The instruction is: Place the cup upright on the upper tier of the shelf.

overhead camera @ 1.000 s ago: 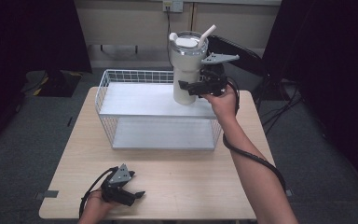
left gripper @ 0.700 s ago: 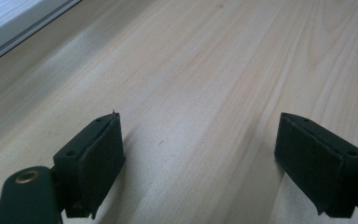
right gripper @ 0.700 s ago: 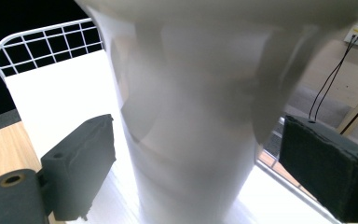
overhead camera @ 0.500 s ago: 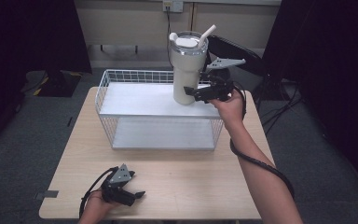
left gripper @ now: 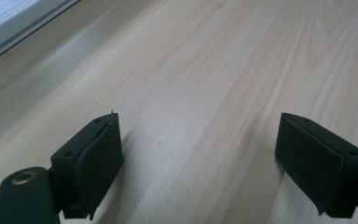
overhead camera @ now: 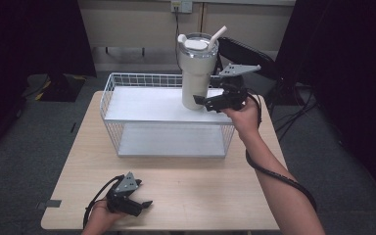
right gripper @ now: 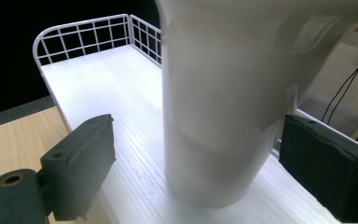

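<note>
A tall cream tumbler (overhead camera: 197,73) with a lid and straw stands upright on the top shelf of a white wire rack (overhead camera: 147,105), at its right end. My right gripper (overhead camera: 204,101) is open at the tumbler's base, coming in from the right. In the right gripper view the tumbler (right gripper: 214,116) stands between the wide-apart jaws of the right gripper (right gripper: 209,161), and neither pad touches it. My left gripper (overhead camera: 144,206) rests open on the wooden table (overhead camera: 200,191) near its front edge. In its own view the left gripper (left gripper: 209,158) holds nothing over bare wood.
The rack (right gripper: 98,88) has a low wire rim along its back and sides and a lower shelf (overhead camera: 171,142) underneath. A black chair (overhead camera: 245,54) stands behind the table's right corner. Cables (overhead camera: 293,115) trail on the floor at the right.
My right gripper has drawn back slightly to the right at the tumbler's base. The tumbler stays on the shelf. The left gripper has not moved.
</note>
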`<action>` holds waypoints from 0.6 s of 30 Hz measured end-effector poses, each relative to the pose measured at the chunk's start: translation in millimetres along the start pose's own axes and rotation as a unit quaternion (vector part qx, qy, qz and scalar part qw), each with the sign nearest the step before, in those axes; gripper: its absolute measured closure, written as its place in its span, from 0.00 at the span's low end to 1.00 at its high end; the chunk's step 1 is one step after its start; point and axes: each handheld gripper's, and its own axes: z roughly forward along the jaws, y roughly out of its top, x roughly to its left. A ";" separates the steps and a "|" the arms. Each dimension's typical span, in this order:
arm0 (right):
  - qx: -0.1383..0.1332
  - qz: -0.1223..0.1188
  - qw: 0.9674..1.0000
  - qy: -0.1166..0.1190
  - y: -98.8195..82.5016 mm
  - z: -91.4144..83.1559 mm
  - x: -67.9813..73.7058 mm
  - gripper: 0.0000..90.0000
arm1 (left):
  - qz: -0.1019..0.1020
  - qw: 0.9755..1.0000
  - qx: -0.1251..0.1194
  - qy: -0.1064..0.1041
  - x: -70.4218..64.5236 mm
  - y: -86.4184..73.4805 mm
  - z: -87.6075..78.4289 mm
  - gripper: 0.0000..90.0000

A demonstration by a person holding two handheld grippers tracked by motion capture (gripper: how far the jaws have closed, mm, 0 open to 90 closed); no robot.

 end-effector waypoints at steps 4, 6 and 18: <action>-0.002 0.001 1.000 0.004 -1.4 -4.6 2.3 0.11 | 0.000 1.000 0.000 0.000 0.0 0.0 0.0 0.16; -0.004 0.002 1.000 0.007 -1.9 -7.6 3.5 0.11 | 0.000 1.000 -0.001 0.001 -0.1 -0.1 0.2 0.16; -0.003 -0.006 0.999 0.032 -5.6 -25.8 16.8 0.11 | 0.000 1.000 -0.001 0.001 -0.1 -0.1 0.2 0.16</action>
